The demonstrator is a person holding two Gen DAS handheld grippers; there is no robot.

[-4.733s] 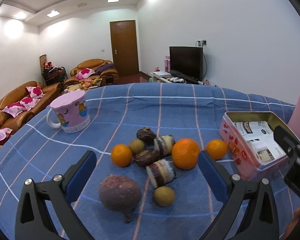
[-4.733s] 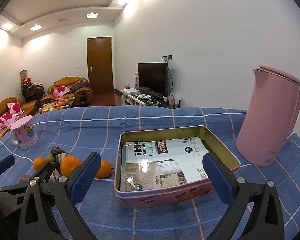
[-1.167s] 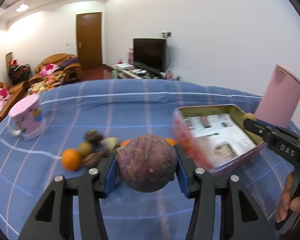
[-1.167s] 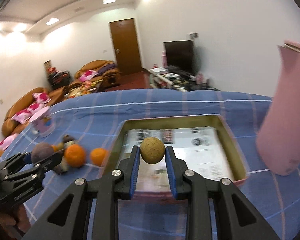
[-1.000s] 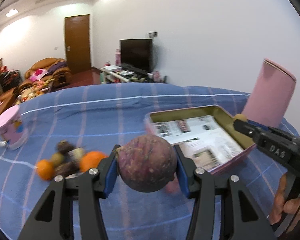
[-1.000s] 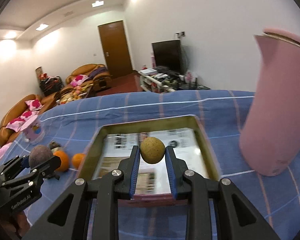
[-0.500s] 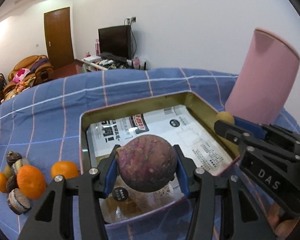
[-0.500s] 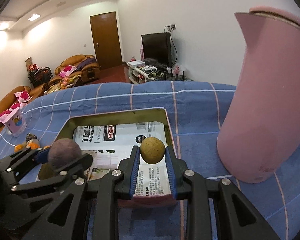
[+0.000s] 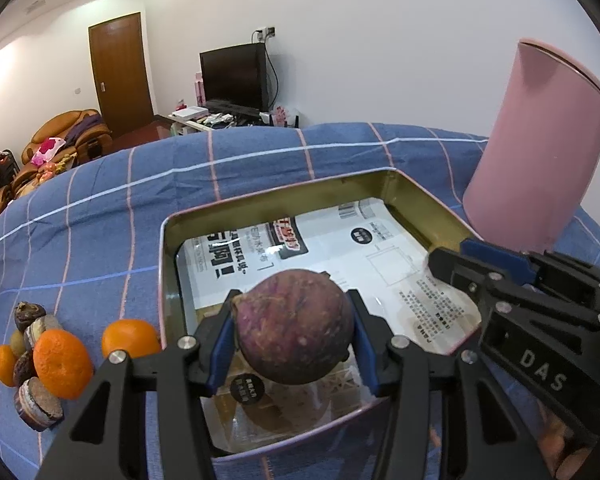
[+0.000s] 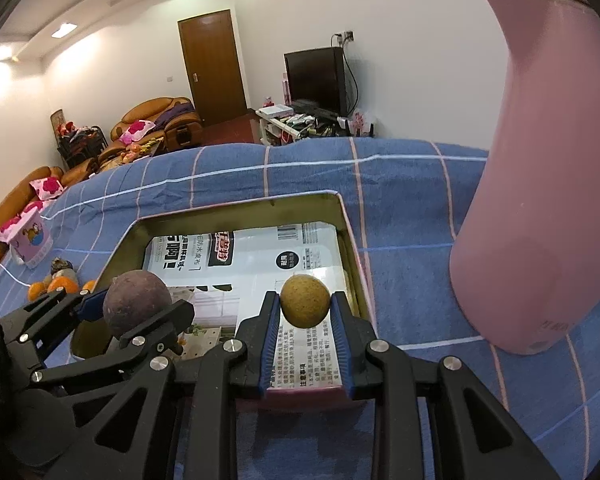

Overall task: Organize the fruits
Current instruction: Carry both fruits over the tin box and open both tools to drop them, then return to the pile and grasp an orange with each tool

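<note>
1. Since half a second ago both claws have pushed further forward over the tin tray (image 9: 172, 264). The left claw (image 9: 294, 340) is still clamped on the round purple fruit (image 9: 294, 326), now above the tray's near end. The right claw (image 10: 305, 306) keeps its grip on the small tan fruit (image 10: 305, 300), just inside the tray's right wall.
2. Count: two claws, each gripping one fruit; one tray, lined with printed paper (image 9: 340, 248). Left on the counter (image 9: 100, 200) beside the tray are three oranges (image 9: 62, 364) in the left wrist view, mixed with several brown pieces I cannot count exactly.
3. A tall pink kettle (image 10: 552, 200) stands close by the tray's right side, right of the right claw. A pink mug (image 10: 30, 240) sits far left beyond the fruit pile. In the left wrist view the right claw crosses the tray's right wall and hides it.
</note>
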